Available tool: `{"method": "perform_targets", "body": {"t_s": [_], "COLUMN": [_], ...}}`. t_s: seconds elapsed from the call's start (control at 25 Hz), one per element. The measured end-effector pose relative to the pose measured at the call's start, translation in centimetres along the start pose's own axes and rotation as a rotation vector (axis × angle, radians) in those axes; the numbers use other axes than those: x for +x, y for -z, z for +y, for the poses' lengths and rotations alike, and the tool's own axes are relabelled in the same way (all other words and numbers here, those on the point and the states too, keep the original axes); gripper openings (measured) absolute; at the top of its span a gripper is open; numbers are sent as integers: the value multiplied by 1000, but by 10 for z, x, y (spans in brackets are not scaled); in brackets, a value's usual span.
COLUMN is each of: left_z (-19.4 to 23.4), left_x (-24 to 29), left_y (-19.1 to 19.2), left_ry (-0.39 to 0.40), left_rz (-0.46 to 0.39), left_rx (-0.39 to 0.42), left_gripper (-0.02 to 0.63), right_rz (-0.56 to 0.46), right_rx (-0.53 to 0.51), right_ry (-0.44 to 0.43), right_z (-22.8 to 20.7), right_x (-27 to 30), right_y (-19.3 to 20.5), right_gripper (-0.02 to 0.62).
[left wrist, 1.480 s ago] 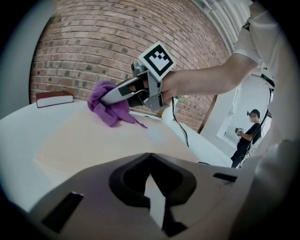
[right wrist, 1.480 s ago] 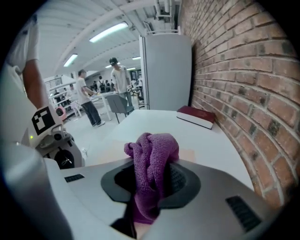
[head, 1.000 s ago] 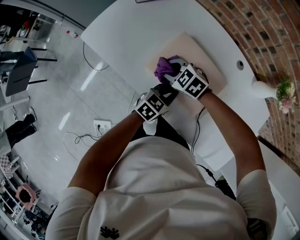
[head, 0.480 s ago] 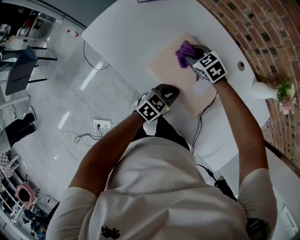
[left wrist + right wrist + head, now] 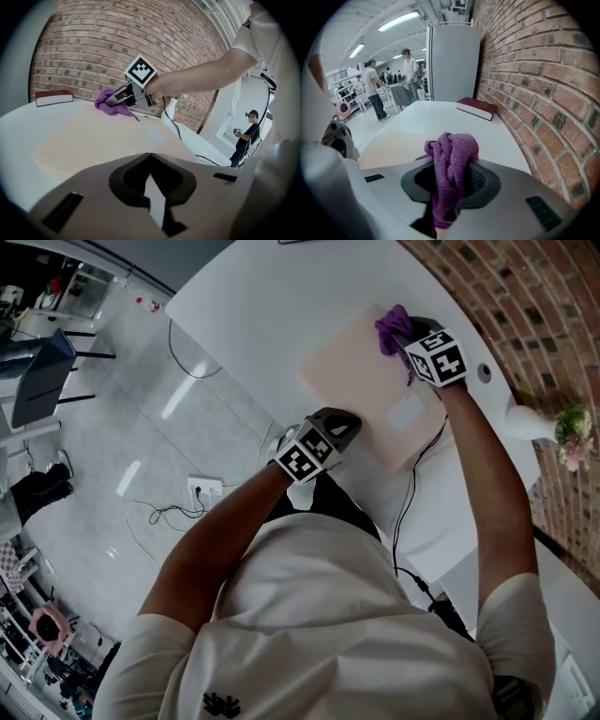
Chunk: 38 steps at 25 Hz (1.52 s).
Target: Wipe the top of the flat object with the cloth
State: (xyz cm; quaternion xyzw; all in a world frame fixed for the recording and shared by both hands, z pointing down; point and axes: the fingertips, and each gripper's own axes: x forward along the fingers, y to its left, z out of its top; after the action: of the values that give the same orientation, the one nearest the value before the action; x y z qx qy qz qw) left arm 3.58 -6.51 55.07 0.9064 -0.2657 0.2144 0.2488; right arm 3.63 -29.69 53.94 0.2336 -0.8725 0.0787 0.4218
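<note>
Purple cloth [image 5: 451, 164] sits clamped in the right gripper [image 5: 450, 190] atop the board [image 5: 352, 381]; left gripper [image 5: 150, 157] closed, empty.

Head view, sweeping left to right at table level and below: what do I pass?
In order: floor socket → left gripper → purple cloth → table hole → white vase → flowers.

The flat object [image 5: 361, 381] is a pale beige rectangular board lying flat and diagonal on the white table [image 5: 262, 296]. The cloth [image 5: 392, 326], purple and bunched, rests near the board's one-o'clock corner, pinched in the right gripper [image 5: 405, 336].
</note>
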Motion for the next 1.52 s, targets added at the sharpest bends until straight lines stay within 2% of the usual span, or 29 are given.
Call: {"method": "perform_targets", "body": {"t_s": [0.12, 0.24, 0.6, 0.8, 1.04, 1.52], "left_z": [0, 0, 0, -1, 0, 1], "left_x": [1, 2, -2, 2, -5, -3], "left_y": [3, 1, 4, 3, -3, -7], "left_ry": [2, 3, 7, 12, 6, -5], "left_rz": [7, -5, 6, 3, 0, -2], "left_rx": [-7, 1, 2, 9, 14, 10], "left_gripper": [25, 25, 25, 25, 25, 25], "right_rz": [-19, -50, -81, -71, -56, -57], "right_rx": [-7, -77, -256, -314, -248, -37], "right_ry": [-7, -50, -286, -359, -311, -108], "right_z": [11, 42, 180, 215, 180, 38], "right_x": [-5, -10, -10, 7, 18, 24], "right_y": [-6, -17, -41, -41, -45, -34], "right_gripper": [115, 115, 115, 115, 115, 115]}}
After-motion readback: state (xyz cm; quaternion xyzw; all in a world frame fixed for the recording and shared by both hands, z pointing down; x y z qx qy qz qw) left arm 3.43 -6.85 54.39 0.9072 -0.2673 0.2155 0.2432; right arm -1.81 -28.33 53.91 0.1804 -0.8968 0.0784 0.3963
